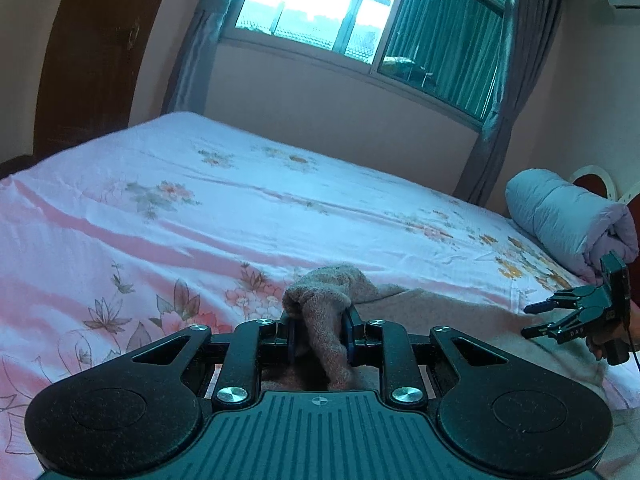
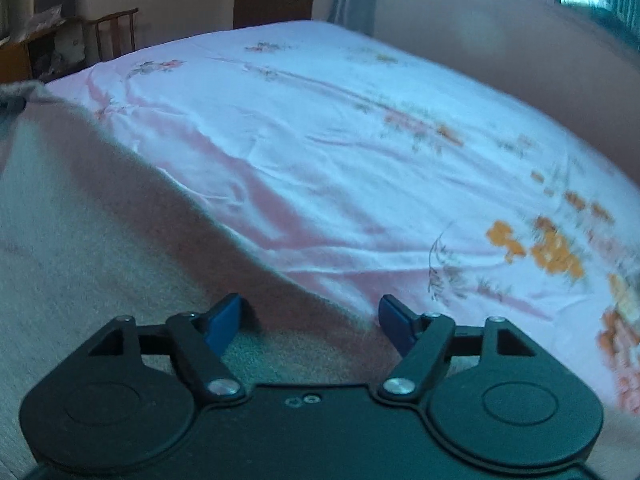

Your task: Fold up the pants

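With a bunched end of the pants (image 1: 324, 300) pinched by the left gripper (image 1: 320, 336) on the bed (image 1: 180, 208), the right gripper (image 2: 310, 322), spread empty, is best closed on the near edge so both ends are lifted level.

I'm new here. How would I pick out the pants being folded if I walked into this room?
Find the big bed with the pink flowered sheet under the window. Near its front edge lie the pants, a fuzzy brownish-grey garment, one bunched end pinched in the left gripper. Unlike the smooth pale rolled quilt at the bed's right end, they look woolly and lie mostly flat.
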Motion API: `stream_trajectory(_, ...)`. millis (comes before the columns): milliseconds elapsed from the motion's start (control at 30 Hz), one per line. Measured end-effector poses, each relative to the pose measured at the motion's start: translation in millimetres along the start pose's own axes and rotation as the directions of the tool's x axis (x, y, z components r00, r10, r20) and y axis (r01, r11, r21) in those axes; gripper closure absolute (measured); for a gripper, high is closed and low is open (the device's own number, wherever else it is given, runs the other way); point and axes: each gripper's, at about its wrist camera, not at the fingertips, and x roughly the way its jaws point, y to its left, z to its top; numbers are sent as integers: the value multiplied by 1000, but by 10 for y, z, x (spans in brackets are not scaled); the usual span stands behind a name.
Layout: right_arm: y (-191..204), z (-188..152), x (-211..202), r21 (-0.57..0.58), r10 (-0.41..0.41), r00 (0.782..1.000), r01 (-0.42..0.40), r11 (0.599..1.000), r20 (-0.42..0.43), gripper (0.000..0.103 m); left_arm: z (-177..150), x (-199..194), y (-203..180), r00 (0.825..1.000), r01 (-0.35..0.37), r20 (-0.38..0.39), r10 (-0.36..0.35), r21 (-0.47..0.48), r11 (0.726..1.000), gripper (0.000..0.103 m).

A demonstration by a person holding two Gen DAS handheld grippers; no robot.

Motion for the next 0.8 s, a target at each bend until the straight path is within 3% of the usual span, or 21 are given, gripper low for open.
stream_trajectory(33, -4, -9, 9, 8, 6, 1000, -6, 1000, -7, 37, -4, 16, 6, 1000, -1, -7, 1, 2, 1000, 81)
stream_trajectory(67, 4, -21, 16, 13, 10, 1000, -10, 1000, -14, 45, -8, 35, 11, 1000, -1, -15, 1, 3, 1000, 81)
stream_trajectory(100, 10, -25, 22, 21, 24, 999, -23, 1000, -21, 65, -14, 51, 13, 1000, -3, -23, 3, 4, 1000, 81)
stream_trajectory(167, 34, -15, 10, 15, 5, 1000, -4, 1000, -16, 96, -25, 82, 26, 999, -1, -37, 1, -1, 1000, 81)
stream_trajectory(200, 61, -8, -8, -2, -17, 1000, 17, 1000, -17, 101, -28, 99, 30, 999, -2, -43, 2, -3, 1000, 81)
stream_trajectory(367, 147, 24, -309, -36, -85, 996, 86, 996, 42, 103, 18, 123, 31, 998, 12, -55, -11, 14, 1000, 81)
stream_trajectory(500, 226, 64, -801, -42, -124, 987, 129, 991, 103, 103, 115, 2, -7, 998, 61, -29, -59, 49, 997, 81)
stream_trajectory(667, 528, -20, -1498, -81, -164, 973, 179, 981, 164, 103, 167, -315, -39, 989, 144, 19, -146, 80, 986, 81)
stream_trajectory(800, 947, -285, -2007, -116, -197, 963, 221, 968, 186, 103, 96, -683, -29, 972, 223, 51, -229, 107, 969, 81)
